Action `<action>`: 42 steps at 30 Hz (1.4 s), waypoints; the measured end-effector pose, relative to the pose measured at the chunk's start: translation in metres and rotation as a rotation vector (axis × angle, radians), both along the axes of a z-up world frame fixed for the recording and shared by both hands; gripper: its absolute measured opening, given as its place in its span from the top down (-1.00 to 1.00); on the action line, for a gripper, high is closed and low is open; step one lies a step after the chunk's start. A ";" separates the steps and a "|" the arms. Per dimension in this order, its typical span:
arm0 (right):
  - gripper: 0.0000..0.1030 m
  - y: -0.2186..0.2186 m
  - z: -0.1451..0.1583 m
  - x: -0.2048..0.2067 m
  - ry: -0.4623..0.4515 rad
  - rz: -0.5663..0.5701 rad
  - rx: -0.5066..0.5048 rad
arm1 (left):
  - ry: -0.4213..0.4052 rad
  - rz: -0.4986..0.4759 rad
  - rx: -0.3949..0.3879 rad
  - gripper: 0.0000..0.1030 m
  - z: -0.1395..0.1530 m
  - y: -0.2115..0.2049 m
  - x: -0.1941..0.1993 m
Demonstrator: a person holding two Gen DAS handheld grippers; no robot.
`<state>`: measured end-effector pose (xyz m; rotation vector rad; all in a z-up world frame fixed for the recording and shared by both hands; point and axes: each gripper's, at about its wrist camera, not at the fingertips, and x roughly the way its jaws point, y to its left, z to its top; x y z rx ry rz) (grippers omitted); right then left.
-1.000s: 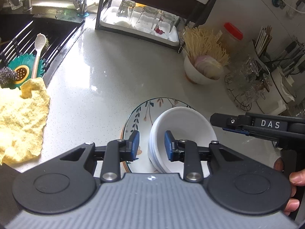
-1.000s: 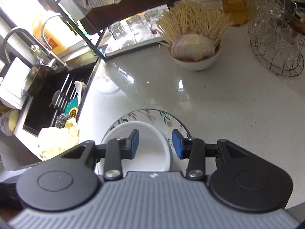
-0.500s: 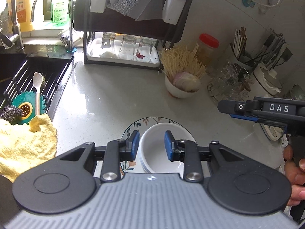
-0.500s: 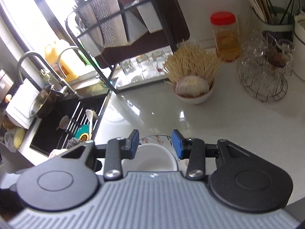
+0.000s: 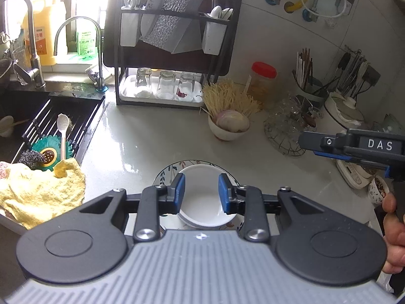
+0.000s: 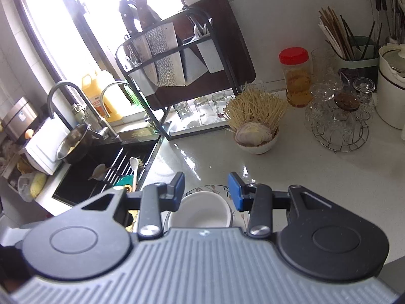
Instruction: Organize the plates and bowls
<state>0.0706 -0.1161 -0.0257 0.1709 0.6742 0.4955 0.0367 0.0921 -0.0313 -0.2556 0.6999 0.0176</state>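
A stack of white bowls [image 5: 202, 200] sits on a floral-rimmed plate [image 5: 165, 174] on the pale counter. My left gripper [image 5: 201, 190] hangs well above the stack, open, with nothing between its blue pads [image 5: 180, 190]. In the right wrist view the same bowls [image 6: 202, 211] and plate [image 6: 222, 190] lie low in the frame, partly hidden by the gripper body. My right gripper [image 6: 206, 190] is open and empty, also clear above the bowls. Its fingers [image 5: 314, 143] show side-on at the right of the left wrist view, held by a hand [image 5: 395, 230].
A black dish rack [image 5: 172, 50] with upturned glasses [image 5: 164, 86] stands at the back. A bowl of noodles and onion [image 5: 229, 126], a wire basket of glassware [image 5: 286, 131] and a red-lidded jar [image 5: 263, 81] are right of it. The sink [image 5: 50, 116] and a yellow cloth [image 5: 38, 192] lie left.
Both grippers have risen and drawn back from the bowl stack, which now looks smaller and lower in both views. The jaw gaps are unchanged. The bowls and plate have not moved.
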 end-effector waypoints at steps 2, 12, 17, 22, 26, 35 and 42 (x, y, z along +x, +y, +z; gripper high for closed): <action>0.18 -0.005 0.001 -0.011 -0.009 0.002 0.003 | -0.015 0.001 0.015 0.35 0.006 -0.008 -0.012; 0.18 -0.030 0.000 -0.056 -0.028 0.023 -0.003 | -0.039 0.029 0.032 0.35 0.016 -0.035 -0.064; 0.18 -0.038 -0.005 -0.076 -0.027 0.025 -0.009 | -0.026 0.038 0.037 0.30 0.012 -0.046 -0.084; 0.18 -0.046 -0.010 -0.094 -0.024 0.030 -0.004 | -0.029 0.047 0.056 0.18 0.012 -0.057 -0.103; 0.18 -0.053 -0.015 -0.110 -0.028 0.031 -0.008 | -0.025 0.054 0.062 0.08 0.010 -0.064 -0.119; 0.18 -0.063 -0.023 -0.132 -0.029 0.031 -0.007 | -0.012 0.069 0.066 -0.07 0.005 -0.074 -0.148; 0.18 -0.065 -0.031 -0.138 -0.073 0.022 -0.026 | -0.013 0.075 0.057 -0.31 -0.008 -0.070 -0.149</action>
